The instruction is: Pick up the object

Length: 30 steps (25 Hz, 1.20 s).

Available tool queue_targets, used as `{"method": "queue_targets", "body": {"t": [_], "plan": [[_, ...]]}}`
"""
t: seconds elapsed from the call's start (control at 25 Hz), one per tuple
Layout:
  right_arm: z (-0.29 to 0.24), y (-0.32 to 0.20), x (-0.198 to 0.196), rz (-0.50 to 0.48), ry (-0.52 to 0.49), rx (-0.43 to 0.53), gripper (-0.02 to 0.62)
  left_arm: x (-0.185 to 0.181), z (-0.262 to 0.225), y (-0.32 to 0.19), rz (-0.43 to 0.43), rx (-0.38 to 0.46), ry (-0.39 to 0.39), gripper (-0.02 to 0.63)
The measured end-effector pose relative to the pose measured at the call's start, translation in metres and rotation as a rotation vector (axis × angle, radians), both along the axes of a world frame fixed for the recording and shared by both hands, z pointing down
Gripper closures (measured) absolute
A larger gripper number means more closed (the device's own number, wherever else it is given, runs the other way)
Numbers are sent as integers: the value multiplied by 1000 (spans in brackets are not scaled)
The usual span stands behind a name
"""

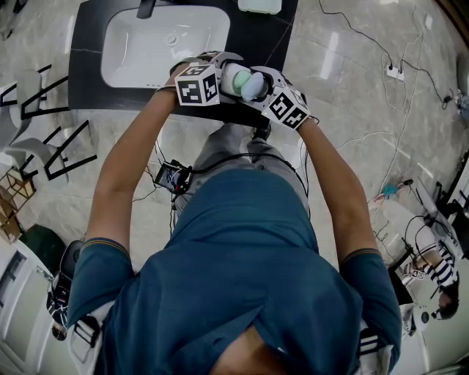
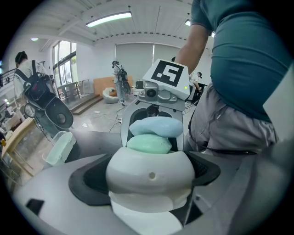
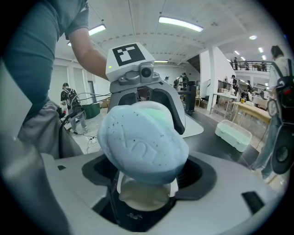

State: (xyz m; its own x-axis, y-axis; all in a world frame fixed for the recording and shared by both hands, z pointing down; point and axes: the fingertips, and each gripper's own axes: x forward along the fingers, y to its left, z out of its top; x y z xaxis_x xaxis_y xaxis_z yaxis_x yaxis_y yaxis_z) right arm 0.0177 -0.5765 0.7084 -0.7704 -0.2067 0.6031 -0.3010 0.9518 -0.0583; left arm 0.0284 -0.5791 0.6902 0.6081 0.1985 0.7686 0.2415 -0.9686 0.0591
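Both grippers are held nose to nose above the front edge of the dark counter (image 1: pixel 88 73). A short row of soap bars is pinched between them. A pale blue bar (image 1: pixel 254 86) (image 3: pixel 142 142) sits tilted in the jaws of my right gripper (image 1: pixel 264 91) (image 3: pixel 144 174), which is shut on it. Behind it is a green bar (image 1: pixel 238 77) (image 2: pixel 149 143) (image 3: pixel 154 106). A white rounded bar (image 2: pixel 151 172) fills the jaws of my left gripper (image 1: pixel 223 75) (image 2: pixel 151 183), and the green bar rests against it. The fingertips of both grippers are hidden by the bars.
A white sink (image 1: pixel 161 44) is set into the counter just beyond the grippers. A mint box (image 1: pixel 259 6) (image 2: pixel 59 147) (image 3: pixel 234 133) lies on the counter's far side. Cables and a power strip (image 1: pixel 396 71) cross the floor to the right, and black chair frames (image 1: pixel 44 146) stand to the left.
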Motion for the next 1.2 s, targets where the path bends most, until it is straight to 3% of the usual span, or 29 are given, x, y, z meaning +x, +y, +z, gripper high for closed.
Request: {"method": "queue_targets", "body": {"t": [0.6, 0.96, 1.2], "plan": [[-7, -2, 1, 13, -13, 6, 215, 7, -19, 0, 12, 24, 34, 120], [-8, -2, 3, -17, -21, 18, 215, 14, -28, -2, -62, 18, 174, 120], [-13, -5, 2, 6, -43, 4, 215, 20, -46, -6, -67, 32, 234, 121]]}}
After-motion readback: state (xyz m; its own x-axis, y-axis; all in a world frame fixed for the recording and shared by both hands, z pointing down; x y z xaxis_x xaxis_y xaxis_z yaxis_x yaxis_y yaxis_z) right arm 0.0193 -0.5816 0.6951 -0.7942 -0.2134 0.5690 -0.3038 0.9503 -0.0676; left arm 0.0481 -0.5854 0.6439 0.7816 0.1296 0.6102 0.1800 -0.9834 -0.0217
